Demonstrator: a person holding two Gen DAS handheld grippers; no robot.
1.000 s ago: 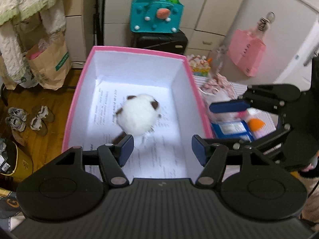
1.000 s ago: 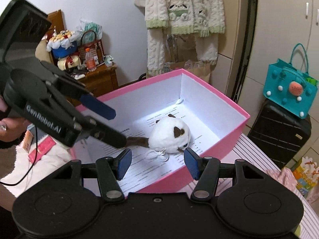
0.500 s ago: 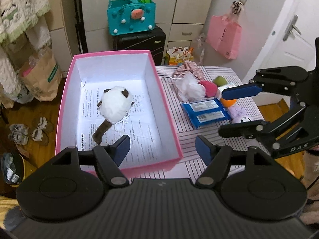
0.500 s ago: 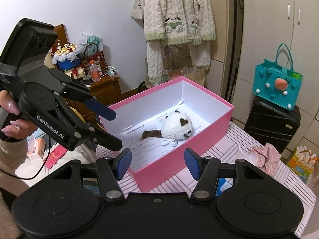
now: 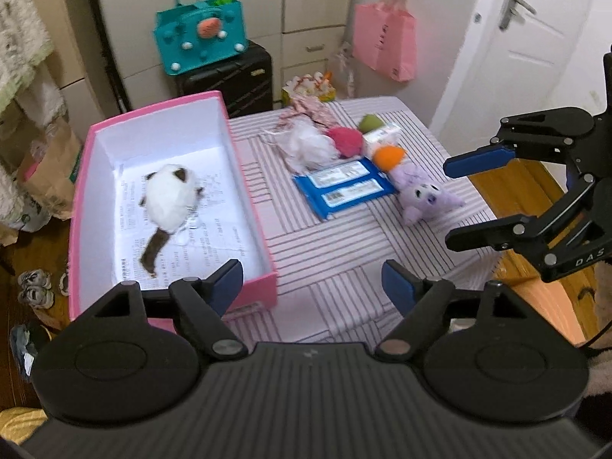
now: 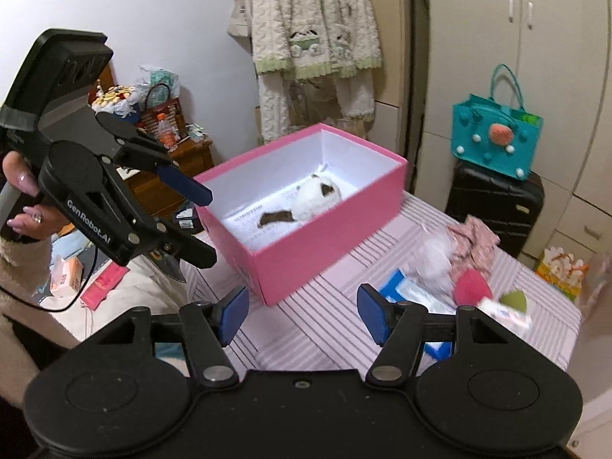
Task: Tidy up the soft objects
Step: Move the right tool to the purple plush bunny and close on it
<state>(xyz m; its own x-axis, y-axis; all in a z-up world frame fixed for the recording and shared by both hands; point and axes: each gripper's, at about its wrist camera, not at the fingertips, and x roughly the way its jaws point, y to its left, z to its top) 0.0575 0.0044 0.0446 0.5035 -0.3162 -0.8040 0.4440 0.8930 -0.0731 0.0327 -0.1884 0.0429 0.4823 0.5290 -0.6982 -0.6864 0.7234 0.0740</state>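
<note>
From your left wrist camera, your left gripper (image 5: 311, 281) has just been opening and stands wide with nothing between its pads, over the striped tablecloth (image 5: 325, 252). The pink box (image 5: 244, 187) already holds the white plush cat (image 5: 172, 195). Right of the box lies the purple plush (image 5: 426, 197), long axis toward your right gripper (image 5: 459, 201), the nearer one, also wide and empty.

From your right wrist camera, the purple plush is hidden; only the pink pompom (image 6: 472, 287) and white fluff (image 6: 432, 258) show.
</note>
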